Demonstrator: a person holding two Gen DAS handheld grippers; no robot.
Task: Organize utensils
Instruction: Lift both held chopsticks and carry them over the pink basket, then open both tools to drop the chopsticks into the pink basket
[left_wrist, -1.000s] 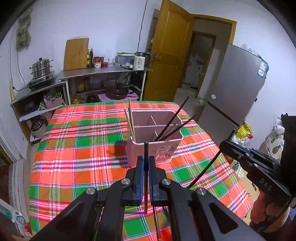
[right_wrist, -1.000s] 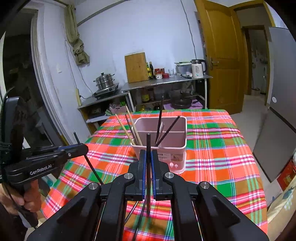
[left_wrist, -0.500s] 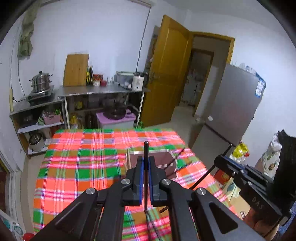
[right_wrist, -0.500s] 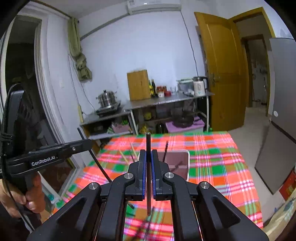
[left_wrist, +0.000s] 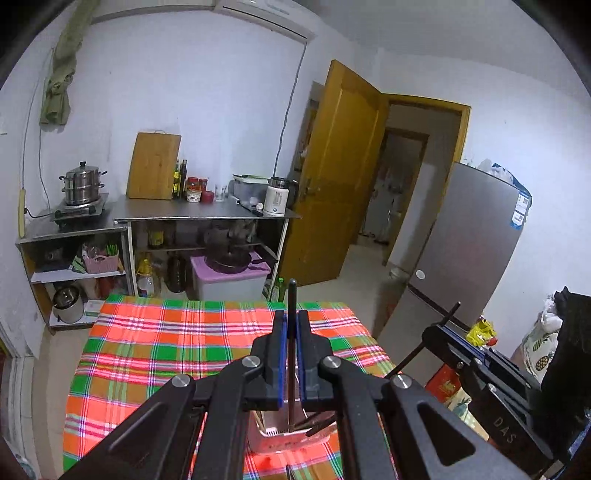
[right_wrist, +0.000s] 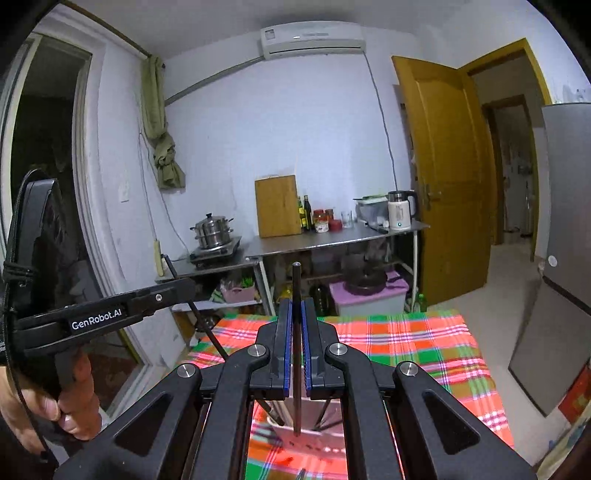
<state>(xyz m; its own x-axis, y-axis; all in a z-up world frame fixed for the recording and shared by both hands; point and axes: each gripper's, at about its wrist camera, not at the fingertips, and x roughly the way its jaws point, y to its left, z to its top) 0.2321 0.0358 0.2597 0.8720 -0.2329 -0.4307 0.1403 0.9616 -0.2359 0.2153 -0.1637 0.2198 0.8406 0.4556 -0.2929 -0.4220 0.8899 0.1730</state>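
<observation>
My left gripper (left_wrist: 291, 325) is shut on a black chopstick (left_wrist: 291, 295) held upright, its lower end over the pink utensil holder (left_wrist: 280, 439) just below the fingers. My right gripper (right_wrist: 296, 314) is shut on another black chopstick (right_wrist: 296, 280), also upright above the same pink holder (right_wrist: 314, 432). The holder stands on the plaid tablecloth (left_wrist: 166, 339) and holds several wooden and black chopsticks. Each gripper shows in the other's view: the right one (left_wrist: 480, 365) and the left one (right_wrist: 110, 314), both with a chopstick.
A steel counter (left_wrist: 207, 212) with a cutting board, bottles and a kettle stands beyond the table. A stove with a steamer pot (left_wrist: 83, 182) is at the left. A yellow door (left_wrist: 343, 177) and a grey fridge (left_wrist: 469, 251) are at the right.
Both grippers have risen and tilted up with their chopsticks. The pink holder has dropped from mid-frame to beneath the fingers, and more of the room shows.
</observation>
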